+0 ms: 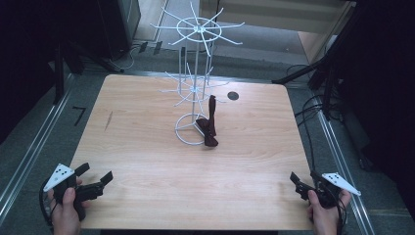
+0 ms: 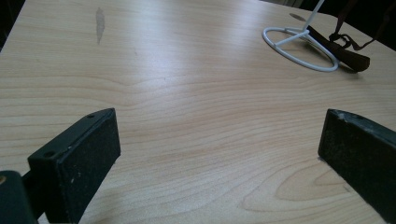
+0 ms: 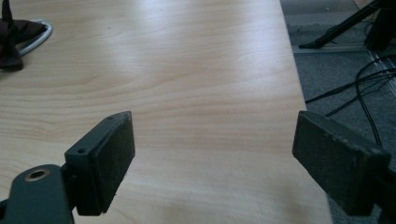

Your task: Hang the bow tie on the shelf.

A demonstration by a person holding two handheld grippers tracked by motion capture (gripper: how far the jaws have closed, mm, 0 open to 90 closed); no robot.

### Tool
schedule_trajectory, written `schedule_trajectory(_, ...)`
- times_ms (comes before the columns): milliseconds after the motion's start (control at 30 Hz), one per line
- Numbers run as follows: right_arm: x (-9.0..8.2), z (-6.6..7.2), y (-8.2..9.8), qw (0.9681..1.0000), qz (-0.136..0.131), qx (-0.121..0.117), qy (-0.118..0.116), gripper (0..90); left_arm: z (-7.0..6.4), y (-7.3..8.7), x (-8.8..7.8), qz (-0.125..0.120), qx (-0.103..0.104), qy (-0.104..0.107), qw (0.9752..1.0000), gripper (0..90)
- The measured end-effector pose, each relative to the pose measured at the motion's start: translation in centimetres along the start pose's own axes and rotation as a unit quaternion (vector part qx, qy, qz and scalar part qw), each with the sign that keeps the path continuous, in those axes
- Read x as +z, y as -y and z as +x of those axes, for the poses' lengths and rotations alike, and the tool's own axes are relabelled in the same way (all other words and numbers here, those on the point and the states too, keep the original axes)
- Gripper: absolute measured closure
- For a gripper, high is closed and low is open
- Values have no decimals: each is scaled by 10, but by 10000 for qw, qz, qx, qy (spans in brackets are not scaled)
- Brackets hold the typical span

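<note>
A white wire rack point(image 1: 195, 83) with two tiers of spokes stands mid-table on a ring base point(image 2: 299, 46). A dark brown bow tie point(image 1: 210, 125) hangs from a lower spoke, and its bow rests on the ring base point(image 2: 343, 51) point(image 3: 11, 39). My left gripper point(image 1: 95, 175) rests at the near left corner, open and holding nothing, far from the rack. My right gripper point(image 1: 306, 180) sits at the near right corner, also open with nothing between its jaws. In each gripper view the two black jaws stand wide apart over bare wood.
The light wooden table point(image 1: 147, 161) has a dark round hole point(image 1: 233, 95) near the far edge and a grey smear point(image 1: 108, 120) on the left. Its right edge drops to grey floor with cables point(image 3: 355, 88). Dark stands flank the table.
</note>
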State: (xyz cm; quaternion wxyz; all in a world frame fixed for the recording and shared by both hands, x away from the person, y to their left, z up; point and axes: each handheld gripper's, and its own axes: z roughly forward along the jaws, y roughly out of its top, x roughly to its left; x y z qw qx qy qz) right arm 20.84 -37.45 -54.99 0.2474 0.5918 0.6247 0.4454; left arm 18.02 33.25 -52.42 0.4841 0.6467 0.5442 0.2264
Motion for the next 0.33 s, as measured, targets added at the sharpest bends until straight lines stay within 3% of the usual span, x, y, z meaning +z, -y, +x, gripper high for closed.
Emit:
schedule_trajectory(133, -5, -2, 4, 9999, -4, -121, 93, 135, 0, 0, 0, 1, -5, 5, 10000, 0)
schedule_trajectory(333, -5, -2, 4, 10000, 15, -10, 85, 135, 0, 0, 1, 8, -22, 14, 10000, 0)
